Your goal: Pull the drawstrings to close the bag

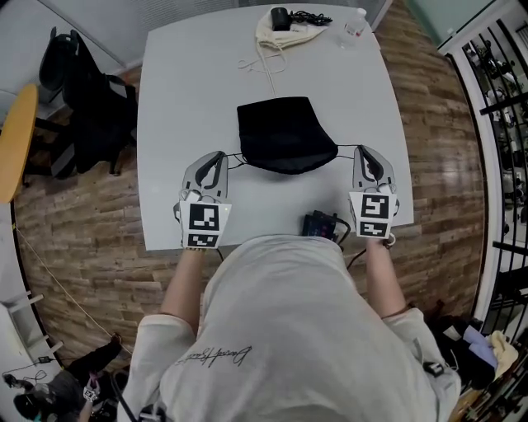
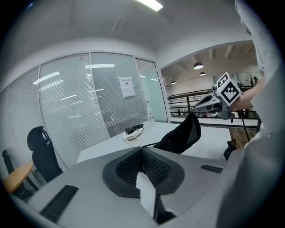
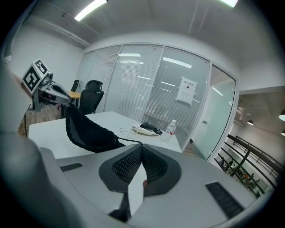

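A black drawstring bag lies in the middle of the white table, its gathered mouth towards me. A thin black drawstring runs from the mouth's left side into my left gripper, which is shut on it. Another drawstring runs from the right side to my right gripper, also shut on it. In the left gripper view the cord leaves the closed left gripper towards the bag. In the right gripper view the cord leads from the right gripper to the bag.
At the table's far edge lie a cream cloth bag with a black item on it and a water bottle. A small black device sits at the near edge. A black office chair stands to the left.
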Demonstrator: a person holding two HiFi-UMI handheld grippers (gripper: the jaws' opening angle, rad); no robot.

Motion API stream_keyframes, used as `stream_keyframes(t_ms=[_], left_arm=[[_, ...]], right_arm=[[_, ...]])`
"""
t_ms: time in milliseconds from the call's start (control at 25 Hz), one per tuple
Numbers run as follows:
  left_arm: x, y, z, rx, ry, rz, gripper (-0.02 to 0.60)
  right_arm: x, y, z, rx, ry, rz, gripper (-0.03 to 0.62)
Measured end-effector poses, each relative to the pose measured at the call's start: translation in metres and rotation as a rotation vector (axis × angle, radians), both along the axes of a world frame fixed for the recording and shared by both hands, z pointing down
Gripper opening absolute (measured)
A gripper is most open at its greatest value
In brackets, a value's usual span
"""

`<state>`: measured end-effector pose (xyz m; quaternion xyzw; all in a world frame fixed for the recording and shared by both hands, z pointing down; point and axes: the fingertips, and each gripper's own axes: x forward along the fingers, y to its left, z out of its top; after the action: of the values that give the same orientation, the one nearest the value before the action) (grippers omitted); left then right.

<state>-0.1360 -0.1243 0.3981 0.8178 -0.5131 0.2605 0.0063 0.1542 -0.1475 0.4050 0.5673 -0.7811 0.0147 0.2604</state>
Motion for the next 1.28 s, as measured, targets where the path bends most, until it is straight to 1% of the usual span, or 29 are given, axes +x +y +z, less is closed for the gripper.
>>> stream_keyframes(t_ms=[440,720,960,1280], left_arm=[[-0.011,0.001,-0.006,0.021,-0.032,-0.029,0.014],[-0.024,-0.003,-0.015,0.058,-0.03,-0.09,0.014],[-0.03,-0.005,-0.021,0.082,-0.046,-0.116,0.014],[-0.041,-0.008,-0.022,0.074,-0.022,-0.149,0.014]], right_arm=[[0.011,0.003,-0.001,0.006,0.012,0.048,0.026],[0.019,0.003,-0.004,0.011,0.037,0.087,0.026],[0.031,0.001,-0.006,0.015,0.035,0.124,0.026],[0.045,-0.002,-0.006,0.012,0.044,0.158,0.026]])
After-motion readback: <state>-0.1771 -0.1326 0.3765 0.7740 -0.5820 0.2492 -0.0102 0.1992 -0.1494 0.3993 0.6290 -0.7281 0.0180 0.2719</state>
